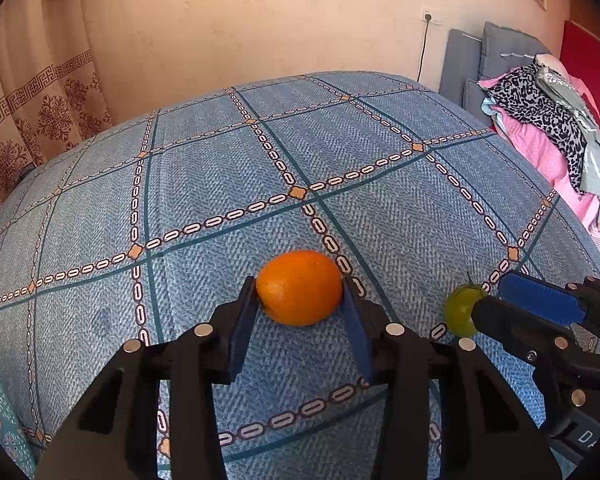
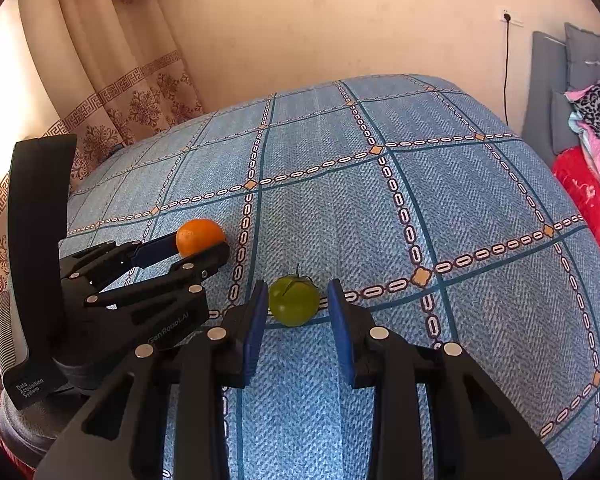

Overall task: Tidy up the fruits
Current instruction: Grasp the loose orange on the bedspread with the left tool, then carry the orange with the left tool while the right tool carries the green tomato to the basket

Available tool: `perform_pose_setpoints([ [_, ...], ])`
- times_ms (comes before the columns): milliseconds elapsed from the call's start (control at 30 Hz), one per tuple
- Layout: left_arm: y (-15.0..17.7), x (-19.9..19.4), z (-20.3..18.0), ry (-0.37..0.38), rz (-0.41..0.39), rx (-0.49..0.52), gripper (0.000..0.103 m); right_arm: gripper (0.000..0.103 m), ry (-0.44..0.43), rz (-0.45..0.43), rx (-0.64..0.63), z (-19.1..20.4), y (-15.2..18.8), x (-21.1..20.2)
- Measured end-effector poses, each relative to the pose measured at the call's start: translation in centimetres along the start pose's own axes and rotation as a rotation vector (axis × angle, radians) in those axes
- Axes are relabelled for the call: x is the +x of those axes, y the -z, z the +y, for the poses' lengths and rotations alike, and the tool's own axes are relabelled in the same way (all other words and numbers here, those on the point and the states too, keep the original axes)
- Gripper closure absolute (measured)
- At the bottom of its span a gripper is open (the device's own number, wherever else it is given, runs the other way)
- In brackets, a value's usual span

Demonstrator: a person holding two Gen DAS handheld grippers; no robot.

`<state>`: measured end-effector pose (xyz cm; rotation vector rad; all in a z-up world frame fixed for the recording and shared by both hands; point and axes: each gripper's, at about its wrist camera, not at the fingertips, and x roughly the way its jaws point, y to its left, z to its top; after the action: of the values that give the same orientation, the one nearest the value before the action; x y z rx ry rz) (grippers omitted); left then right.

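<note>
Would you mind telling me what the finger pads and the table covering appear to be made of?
The finger pads look like matte blue rubber or foam, uniform and unglossy. The table covering seems woven cloth: a herringbone weave shows, though printed vinyl is possible.

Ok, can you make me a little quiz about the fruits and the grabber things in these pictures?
1. True or false: the left gripper has its pads against both sides of the orange.
2. Which fruit sits between the right gripper fingers? A) a banana B) the green fruit with a stem C) a red apple
3. Fill in: both fruits rest on a blue patterned ____.

Key:
1. True.
2. B. The pads are beside it, with a gap showing on the right side.
3. Cloth (the checked blue cover).
</note>
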<state>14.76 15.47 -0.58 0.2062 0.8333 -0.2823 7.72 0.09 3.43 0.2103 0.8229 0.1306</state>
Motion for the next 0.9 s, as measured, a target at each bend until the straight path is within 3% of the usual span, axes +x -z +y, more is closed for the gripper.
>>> perform_pose_setpoints([
  [900,3.3,-7.6,2.6,-0.069,-0.065,-0.120,0.060,0.071,-0.031,0.047,-0.078,2.8,0.8,2.6],
])
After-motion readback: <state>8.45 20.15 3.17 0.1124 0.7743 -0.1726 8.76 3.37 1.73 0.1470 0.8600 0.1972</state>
